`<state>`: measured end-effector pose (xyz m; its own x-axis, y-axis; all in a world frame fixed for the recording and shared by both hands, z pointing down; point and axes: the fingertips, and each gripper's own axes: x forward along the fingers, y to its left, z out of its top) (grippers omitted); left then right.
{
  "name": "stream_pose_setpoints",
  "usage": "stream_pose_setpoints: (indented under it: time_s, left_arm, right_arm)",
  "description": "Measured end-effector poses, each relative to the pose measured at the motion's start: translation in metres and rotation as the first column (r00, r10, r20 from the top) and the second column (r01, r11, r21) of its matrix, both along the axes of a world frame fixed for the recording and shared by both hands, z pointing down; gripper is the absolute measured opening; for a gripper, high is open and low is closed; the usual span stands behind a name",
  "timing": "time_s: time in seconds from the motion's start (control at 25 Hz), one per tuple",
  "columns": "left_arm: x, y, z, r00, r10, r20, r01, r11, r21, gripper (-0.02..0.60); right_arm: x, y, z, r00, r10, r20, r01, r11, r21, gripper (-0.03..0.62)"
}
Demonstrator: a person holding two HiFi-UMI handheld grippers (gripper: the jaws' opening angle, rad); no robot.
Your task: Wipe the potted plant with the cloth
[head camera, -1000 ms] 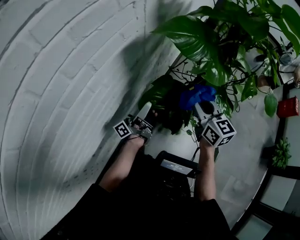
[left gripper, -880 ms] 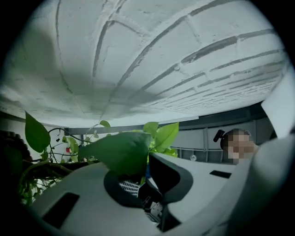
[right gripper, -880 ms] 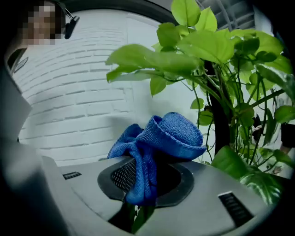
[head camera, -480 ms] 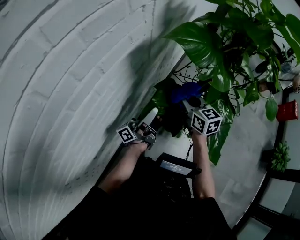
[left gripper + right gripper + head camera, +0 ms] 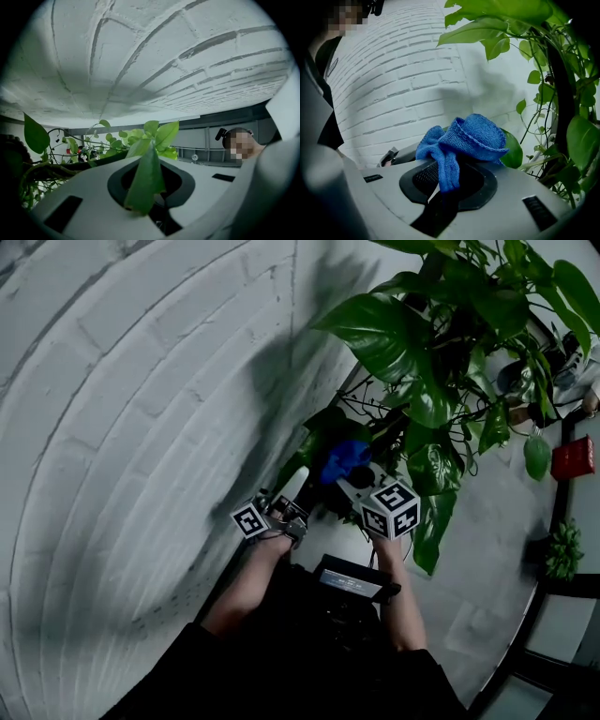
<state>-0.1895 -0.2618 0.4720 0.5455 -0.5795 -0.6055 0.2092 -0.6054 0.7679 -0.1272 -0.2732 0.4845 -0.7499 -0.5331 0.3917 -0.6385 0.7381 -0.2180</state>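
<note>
White-painted brick wall (image 5: 141, 427) fills the head view from seven round to twelve o'clock. Just left of centre, the left gripper (image 5: 300, 474) points up toward one o'clock. Its own view shows the jaws closed on a narrow green leaf (image 5: 146, 180), pinched near its lower end so the blade stands up between them. At about two o'clock from that jaw tip, close beside it, the right gripper (image 5: 349, 476) is clamped on a bunched blue knitted cloth (image 5: 340, 457). One strip of the cloth runs down between the jaws and the rest bulges out above them. The leafy green potted plant (image 5: 422, 352) spreads from twelve to four o'clock; its pot is lost in the dark under the foliage.

As a judgement, the task sits at the start of one leaf's wipe. One leaf is steadied in the left jaws and the cloth is brought in low beside it, with a rounder leaf just behind the cloth at its three o'clock. Whether the cloth presses on either leaf cannot be told. No leaf shows whether it has been wiped. The big upper leaves from twelve to three o'clock are well apart from the cloth, so most of the plant appears left to do.
</note>
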Motion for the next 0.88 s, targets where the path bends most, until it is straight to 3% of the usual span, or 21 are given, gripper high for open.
stream_pose_setpoints:
  time_s: [0.16,0.28,0.56,0.76,0.88]
  left_arm:
    - [-0.008,-0.005,0.012,0.999,-0.039,0.014,0.040,0.998,-0.045,0.017]
    - [-0.021,-0.010,0.019,0.996,-0.088,0.008,0.089,0.992,-0.087,0.056]
    - [-0.037,-0.009,0.013,0.991,-0.135,-0.023,0.133,0.988,-0.078,0.064]
    - [-0.038,-0.003,0.009,0.990,-0.133,-0.041,0.131,0.990,-0.052,0.020]
    - [-0.036,0.001,0.005,0.991,-0.122,-0.049,0.121,0.992,-0.035,0.015]
  right_arm:
    - [0.013,0.011,-0.018,1.000,0.013,0.019,-0.013,1.000,0.025,0.107]
    - [0.033,0.010,-0.052,0.997,0.067,0.041,-0.071,0.994,0.089,0.107]
    - [0.076,-0.016,-0.124,0.972,0.228,0.054,-0.234,0.934,0.270,0.107]
    - [0.065,-0.063,-0.097,0.965,0.260,0.024,-0.257,0.935,0.244,0.107]
    - [0.047,-0.084,-0.070,0.970,0.241,0.013,-0.239,0.955,0.177,0.107]
